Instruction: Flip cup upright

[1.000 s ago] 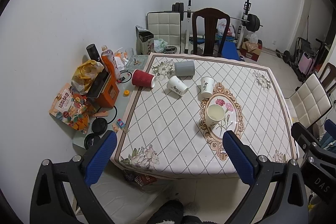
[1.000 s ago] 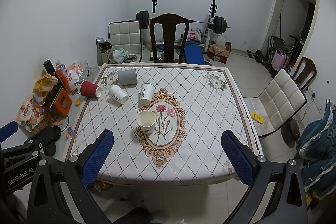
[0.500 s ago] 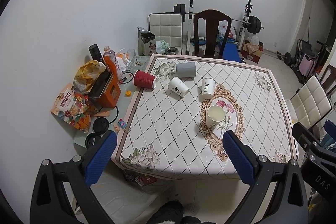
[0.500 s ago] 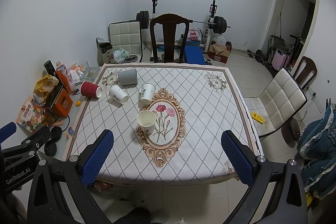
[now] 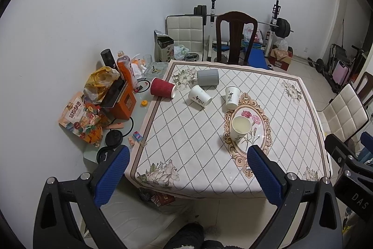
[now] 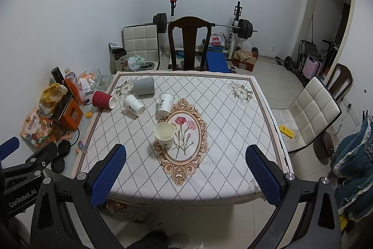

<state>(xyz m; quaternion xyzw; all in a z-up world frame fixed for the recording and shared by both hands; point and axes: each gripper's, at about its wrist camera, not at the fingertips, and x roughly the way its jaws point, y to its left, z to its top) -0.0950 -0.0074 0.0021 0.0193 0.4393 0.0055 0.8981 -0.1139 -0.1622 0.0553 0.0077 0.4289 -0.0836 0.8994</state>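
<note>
Both wrist cameras look forward and down from beyond the near edge of the surface (image 5: 186,132), held well back and high. The left view sits further left, taking in the cluttered side shelf (image 5: 112,109); the right view reaches the white chair (image 6: 312,109). Both share the whole surface (image 6: 233,132) and the wooden chair (image 6: 190,43) behind.

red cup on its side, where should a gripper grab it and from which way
Grip the red cup across its ribbed wall near the middle, coming down from above. It lies at the table's left edge, mouth toward the camera and rightward, so the round sides are exposed. Both grippers are open and far back.
</note>
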